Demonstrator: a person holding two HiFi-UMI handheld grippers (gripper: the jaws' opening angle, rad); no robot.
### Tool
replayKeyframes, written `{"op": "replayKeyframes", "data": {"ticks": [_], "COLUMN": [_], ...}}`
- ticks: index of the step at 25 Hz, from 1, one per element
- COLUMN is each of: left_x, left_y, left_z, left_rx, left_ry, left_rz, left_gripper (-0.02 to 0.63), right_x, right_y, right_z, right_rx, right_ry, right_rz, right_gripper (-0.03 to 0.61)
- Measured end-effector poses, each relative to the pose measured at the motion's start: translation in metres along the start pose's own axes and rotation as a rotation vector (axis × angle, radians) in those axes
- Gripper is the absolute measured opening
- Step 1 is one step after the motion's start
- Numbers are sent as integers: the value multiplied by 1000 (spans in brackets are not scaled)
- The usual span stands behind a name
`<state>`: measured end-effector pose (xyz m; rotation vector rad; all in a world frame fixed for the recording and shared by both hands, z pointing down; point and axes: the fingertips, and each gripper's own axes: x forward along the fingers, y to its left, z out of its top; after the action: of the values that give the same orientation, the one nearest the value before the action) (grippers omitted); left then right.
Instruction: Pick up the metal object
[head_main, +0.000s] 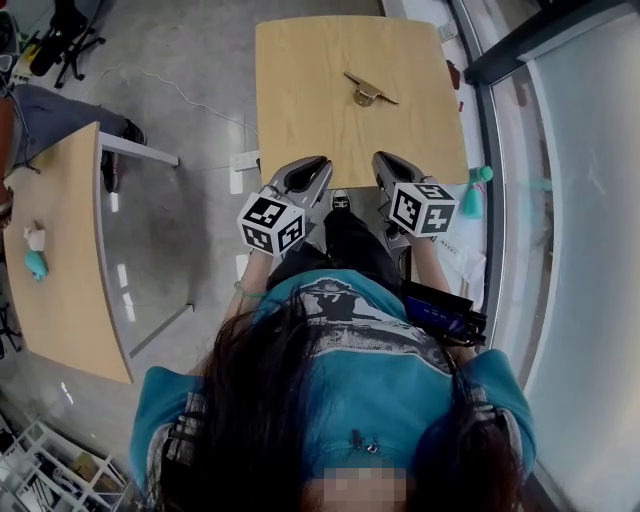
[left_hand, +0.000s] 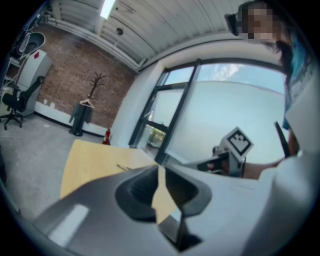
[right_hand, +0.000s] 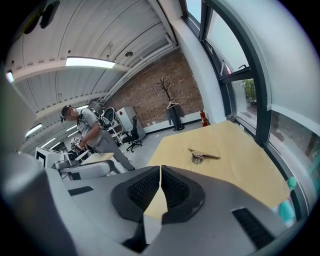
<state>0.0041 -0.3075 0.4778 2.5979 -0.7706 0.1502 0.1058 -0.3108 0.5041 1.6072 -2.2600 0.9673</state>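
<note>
At the near edge of the desk (head_main: 300, 90), the left gripper (head_main: 320, 163) hovered with its jaws pressed together on nothing, and just beside it the right gripper (head_main: 381, 160) was likewise closed and empty. Well ahead of both pairs of jaws, the metal object (head_main: 368, 92) lay flat and untouched. The reach seemed not yet begun: one gripper would need to go forward, spread its jaws and straddle the object.

In the left gripper view the metal object (left_hand: 122, 167) is too small to make out.
</note>
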Motion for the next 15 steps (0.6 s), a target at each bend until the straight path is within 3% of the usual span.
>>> {"op": "replayKeyframes", "data": {"ticks": [8,13,15], "left_x": [74,111,121], "left_y": [27,47,53], "left_z": [15,12,8], "left_rx": [3,33,45], "left_ry": [22,88,119], "left_rz": [4,3,2], "left_gripper": [41,41,41], "right_x": [77,127,147], "right_y": [-75,-110,-119], "right_z": [31,35,33], "right_rx": [-89,-241,-300], "right_ry": [125,236,280], "right_rz": [6,-17,-12], "right_gripper": [14,16,65]}}
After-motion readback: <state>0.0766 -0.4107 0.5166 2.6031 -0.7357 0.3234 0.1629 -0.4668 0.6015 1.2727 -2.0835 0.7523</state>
